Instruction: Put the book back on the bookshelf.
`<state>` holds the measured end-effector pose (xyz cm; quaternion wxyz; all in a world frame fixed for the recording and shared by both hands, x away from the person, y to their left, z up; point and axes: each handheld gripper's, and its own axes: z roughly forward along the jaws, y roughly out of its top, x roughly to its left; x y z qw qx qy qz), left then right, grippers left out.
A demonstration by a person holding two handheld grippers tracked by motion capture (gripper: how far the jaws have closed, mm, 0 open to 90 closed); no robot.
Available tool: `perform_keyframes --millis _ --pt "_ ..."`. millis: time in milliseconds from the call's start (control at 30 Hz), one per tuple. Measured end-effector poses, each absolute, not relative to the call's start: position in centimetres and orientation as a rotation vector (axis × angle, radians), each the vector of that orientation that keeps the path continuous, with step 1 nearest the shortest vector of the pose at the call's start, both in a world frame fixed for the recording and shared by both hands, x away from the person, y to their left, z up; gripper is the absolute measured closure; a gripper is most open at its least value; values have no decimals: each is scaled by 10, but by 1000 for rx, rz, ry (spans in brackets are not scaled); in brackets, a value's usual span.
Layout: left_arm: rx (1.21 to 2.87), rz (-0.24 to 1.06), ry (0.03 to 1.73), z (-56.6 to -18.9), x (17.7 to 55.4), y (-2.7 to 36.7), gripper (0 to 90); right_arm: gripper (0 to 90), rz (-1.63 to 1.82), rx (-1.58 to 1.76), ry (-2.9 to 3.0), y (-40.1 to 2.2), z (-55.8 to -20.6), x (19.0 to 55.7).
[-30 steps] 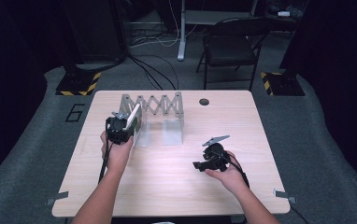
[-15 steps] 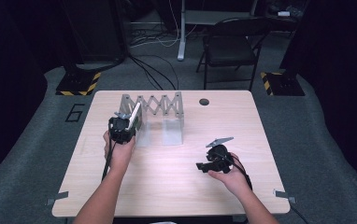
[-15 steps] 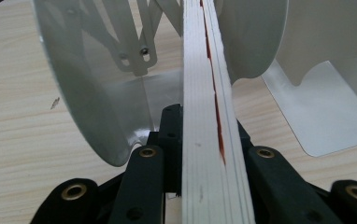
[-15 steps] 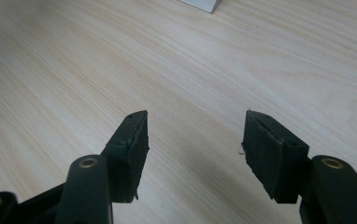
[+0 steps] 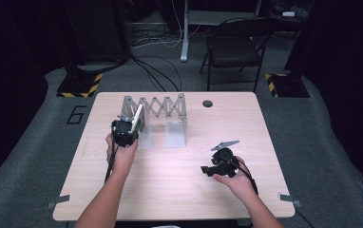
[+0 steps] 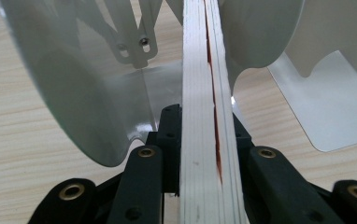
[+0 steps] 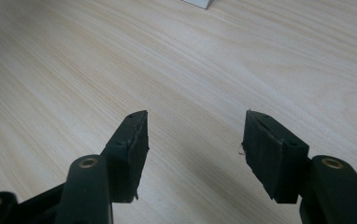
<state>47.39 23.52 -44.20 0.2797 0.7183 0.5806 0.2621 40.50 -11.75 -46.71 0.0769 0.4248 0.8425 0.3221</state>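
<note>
L gripper (image 5: pixel 131 124), upper-left of centre in the high view, has its jaws pinched on 1 thin book (image 6: pixel 204 102), held on edge so the book can prob. slide down into a slot of the rack (image 5: pixel 157 110). In the left gripper view the book runs up mid-frame between 2 white dividers, over the rack's base. R gripper (image 5: pixel 216 168), lower right, rests w/ jaws spread on nothing, just above bare table (image 7: pixel 74 56), likely parked out of the way. Count: 1 book, 1 accordion rack, 2 grippers.
</note>
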Motion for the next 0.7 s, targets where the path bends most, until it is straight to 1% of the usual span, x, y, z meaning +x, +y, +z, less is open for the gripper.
perform_keyframes --millis 533,700 --pt "1914 693 1567 -440 474 239 722 403 956 1280 2536 -118 -468 405" --pt "1903 724 1545 -435 470 238 691 403 958 1281 2534 -117 -468 405"
